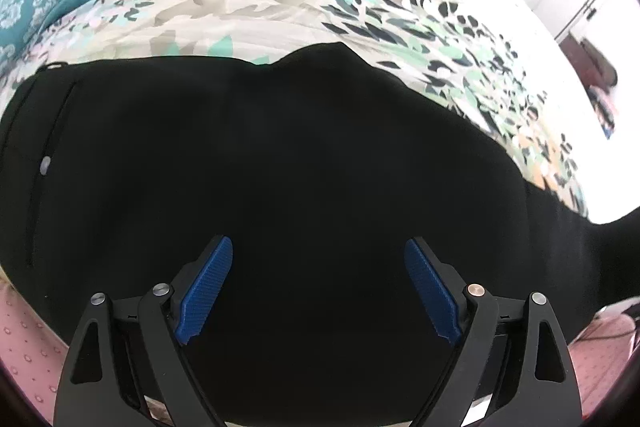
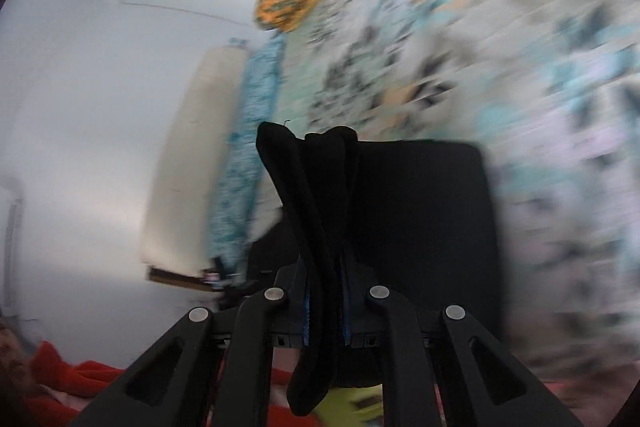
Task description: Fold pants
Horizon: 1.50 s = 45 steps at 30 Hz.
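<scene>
Black pants [image 2: 320, 227] between right gripper [image 2: 325, 307] fingers [image 2: 306, 311]; lettering perhaps blurred.

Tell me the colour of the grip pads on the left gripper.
Blue, ribbed pads on the open left gripper; clearest in the left wrist view.

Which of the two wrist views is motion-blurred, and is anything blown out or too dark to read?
Right wrist view: the floral bedspread is smeared by motion, while the right gripper and the black pants it clamps stay sharp. Left wrist view: sharp, but the far right is overexposed to white, and the pants under the open left gripper are featureless black.
</scene>
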Each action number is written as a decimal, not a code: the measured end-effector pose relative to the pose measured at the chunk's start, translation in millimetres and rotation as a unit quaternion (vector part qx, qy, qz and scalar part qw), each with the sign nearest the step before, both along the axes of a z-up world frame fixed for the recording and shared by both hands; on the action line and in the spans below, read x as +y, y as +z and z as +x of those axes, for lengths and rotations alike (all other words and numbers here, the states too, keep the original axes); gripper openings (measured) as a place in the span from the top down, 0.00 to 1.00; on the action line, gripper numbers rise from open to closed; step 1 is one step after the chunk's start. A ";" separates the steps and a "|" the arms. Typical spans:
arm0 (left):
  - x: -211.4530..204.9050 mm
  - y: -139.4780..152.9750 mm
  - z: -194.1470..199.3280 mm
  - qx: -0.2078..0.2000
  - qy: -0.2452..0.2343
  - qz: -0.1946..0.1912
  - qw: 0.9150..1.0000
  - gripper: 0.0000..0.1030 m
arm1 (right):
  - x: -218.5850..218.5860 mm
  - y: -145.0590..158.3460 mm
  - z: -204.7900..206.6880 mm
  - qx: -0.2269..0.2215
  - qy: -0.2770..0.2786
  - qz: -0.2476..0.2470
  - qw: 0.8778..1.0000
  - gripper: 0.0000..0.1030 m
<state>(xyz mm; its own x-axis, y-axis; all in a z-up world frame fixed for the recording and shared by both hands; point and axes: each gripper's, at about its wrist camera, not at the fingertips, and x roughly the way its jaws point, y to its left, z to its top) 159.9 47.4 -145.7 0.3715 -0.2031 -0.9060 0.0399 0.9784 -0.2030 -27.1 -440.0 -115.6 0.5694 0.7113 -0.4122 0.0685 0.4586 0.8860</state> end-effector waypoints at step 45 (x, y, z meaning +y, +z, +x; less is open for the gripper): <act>-35.7 44.8 -36.0 -0.057 -0.131 -0.049 0.989 0.97 | 142.4 31.4 -0.9 -0.066 -0.071 -0.318 0.943 0.23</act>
<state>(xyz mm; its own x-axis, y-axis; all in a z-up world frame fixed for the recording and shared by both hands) 123.9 11.7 -100.9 0.3935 -0.3898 -0.8326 0.3168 0.9077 -0.2752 -28.0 -297.6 -84.2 0.7167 0.2569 -0.6483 0.0784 0.8941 0.4409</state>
